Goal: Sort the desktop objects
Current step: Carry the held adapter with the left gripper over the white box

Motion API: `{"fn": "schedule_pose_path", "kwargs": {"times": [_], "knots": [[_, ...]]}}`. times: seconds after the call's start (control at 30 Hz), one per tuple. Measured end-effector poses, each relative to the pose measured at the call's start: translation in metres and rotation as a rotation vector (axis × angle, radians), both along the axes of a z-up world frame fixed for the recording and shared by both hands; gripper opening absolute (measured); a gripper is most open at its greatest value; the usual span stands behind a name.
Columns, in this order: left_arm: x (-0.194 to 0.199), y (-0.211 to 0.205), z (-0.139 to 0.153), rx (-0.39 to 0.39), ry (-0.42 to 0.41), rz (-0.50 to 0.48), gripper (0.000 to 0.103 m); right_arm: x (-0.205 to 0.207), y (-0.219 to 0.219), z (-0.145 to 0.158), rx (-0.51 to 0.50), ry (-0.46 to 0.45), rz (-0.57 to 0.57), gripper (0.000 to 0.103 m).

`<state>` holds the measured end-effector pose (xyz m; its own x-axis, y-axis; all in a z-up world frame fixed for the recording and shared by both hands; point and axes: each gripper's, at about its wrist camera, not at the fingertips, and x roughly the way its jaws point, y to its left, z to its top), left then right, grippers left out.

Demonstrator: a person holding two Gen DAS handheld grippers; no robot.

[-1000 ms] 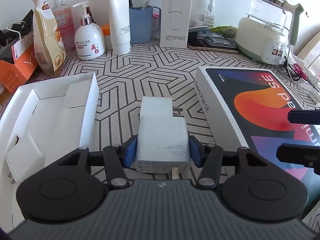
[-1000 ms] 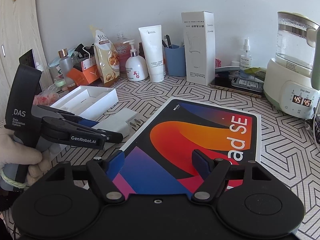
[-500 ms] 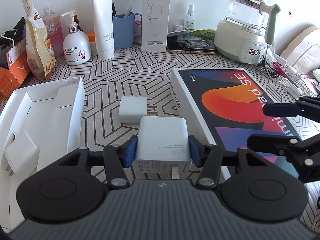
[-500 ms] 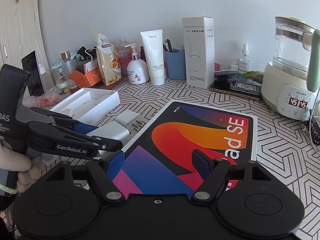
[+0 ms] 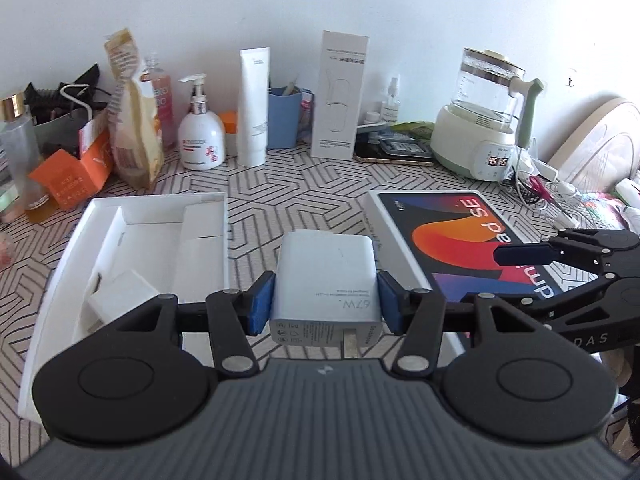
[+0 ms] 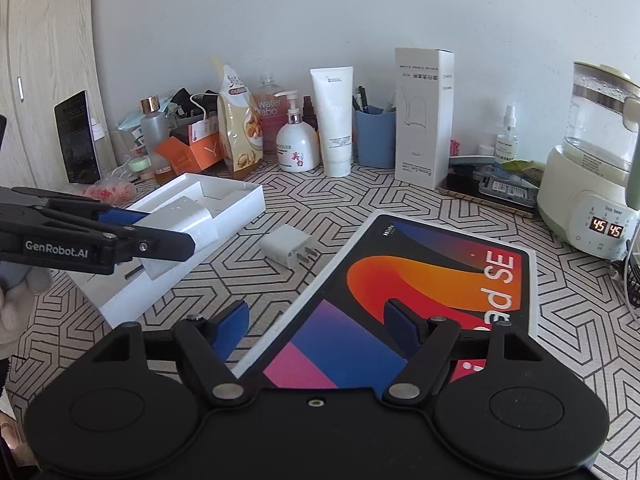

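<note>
- Between the blue pads of the left gripper (image 5: 325,300) sits the large white charger (image 5: 326,280), clamped by its 2 flat sides with the prong end toward the camera; gripping the broad smooth faces likely keeps the slick plastic block from twisting.
- Its casing is a glossy rounded rectangle printed "67W", held in the air near the open white tray (image 5: 72,280) and apart from it.
- That tray is thin matte cardboard, folded into several compartments; its nearness suggests it is where the charger is meant to go, though which slot I cannot tell.
- On the patterned tablecloth (image 6: 312,200) lies a smaller white charger (image 6: 285,246), a squat cube with 2 metal prongs pointing toward the tablet box (image 6: 420,292), between tray and box and touching neither.
- The tablet box is a flat rigid lid with a glossy orange, red and blue print.
- Over its near corner hangs the right gripper (image 6: 318,326), jaws spread wide and holding nothing, probably waiting its turn.
- Bottles, a tube, a blue pen cup (image 6: 374,140) and a glass kettle (image 6: 596,152) line the wall, well apart from the work.
</note>
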<state>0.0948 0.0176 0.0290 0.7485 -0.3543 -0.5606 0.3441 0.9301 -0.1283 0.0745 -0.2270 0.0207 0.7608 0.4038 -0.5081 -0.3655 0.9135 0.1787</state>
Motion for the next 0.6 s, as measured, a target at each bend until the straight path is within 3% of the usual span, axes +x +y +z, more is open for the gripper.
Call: {"fn": "schedule_pose_path", "kwargs": {"times": [0.33, 0.47, 0.6], "knots": [[0.005, 0.094, -0.02, -0.087, 0.093, 0.13, 0.053, 0.021, 0.067, 0.003, -0.075, 0.033, 0.111, 0.079], [0.009, 0.108, -0.025, -0.054, 0.095, 0.144, 0.053, 0.026, 0.08, 0.012, -0.136, 0.029, 0.125, 0.079], [0.013, 0.122, -0.032, -0.113, 0.142, 0.146, 0.053, 0.036, 0.086, 0.019, -0.181, 0.035, 0.115, 0.079]]}}
